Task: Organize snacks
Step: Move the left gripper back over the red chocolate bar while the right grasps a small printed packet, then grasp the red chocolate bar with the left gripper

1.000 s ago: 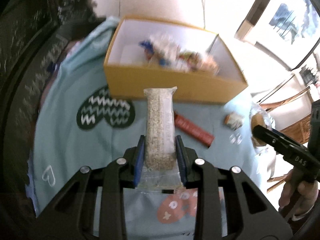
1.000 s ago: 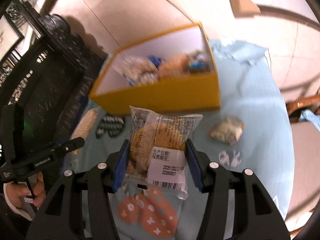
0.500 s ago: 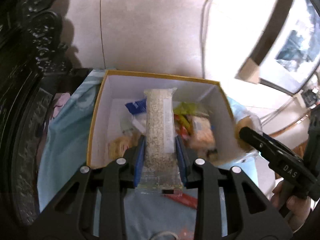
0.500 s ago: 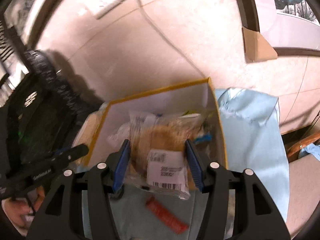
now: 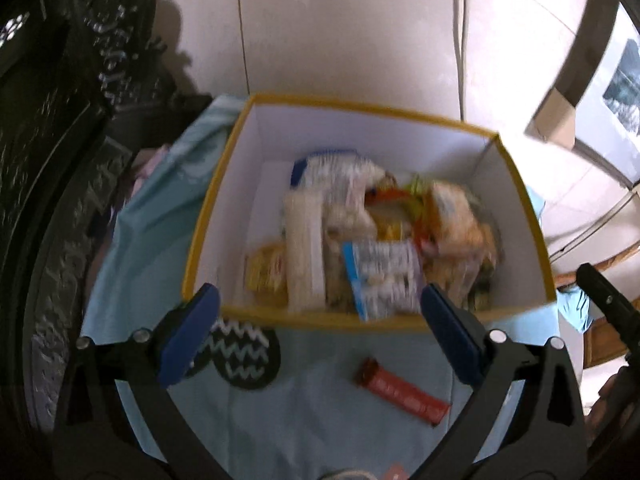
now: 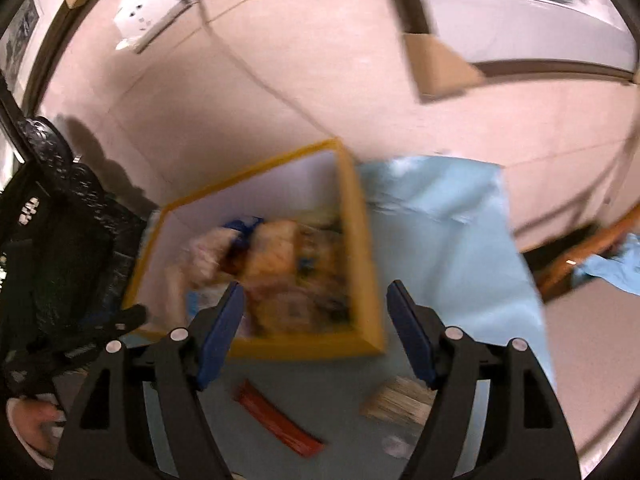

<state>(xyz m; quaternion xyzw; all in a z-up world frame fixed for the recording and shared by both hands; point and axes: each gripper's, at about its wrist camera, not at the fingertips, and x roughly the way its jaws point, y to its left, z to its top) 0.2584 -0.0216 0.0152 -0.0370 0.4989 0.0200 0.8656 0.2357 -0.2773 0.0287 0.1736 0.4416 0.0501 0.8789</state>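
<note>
Opening wide over the yellow box [image 5: 400, 326], the left gripper [image 5: 320, 334] is being held with nothing between its blue pads [image 5: 188, 334]; its jaws are parting to their fullest. The right gripper [image 6: 316, 330] is likewise being spread, jaws opening and empty, poised above the near edge of the same box [image 6: 308, 350].

Inside the box a heap of snack packets [image 5: 384, 232] is being shown, blurred: a pale oat-coloured bar [image 5: 304, 252] standing toward the left of the pile, a blue-and-white wrapper [image 5: 382, 276] nearest the front wall, and bread-like packs on the right. Exact labels cannot be read.

The drop-off step is judged to be finishing, with both loads apparently let go into the box.

Two snacks are being left out on the pale blue tablecloth [image 5: 312, 420]: a red bar [image 5: 400, 390] lying near the box's front wall, seen again in the right wrist view [image 6: 276, 420], and a small crinkled packet [image 6: 396, 402] just right of it, partly hidden behind the right gripper's finger.

For the next move, a pull back toward the near side and a lowering onto the cloth are called for. The flat red bar is likely to need a pinch across its narrow width.
</note>
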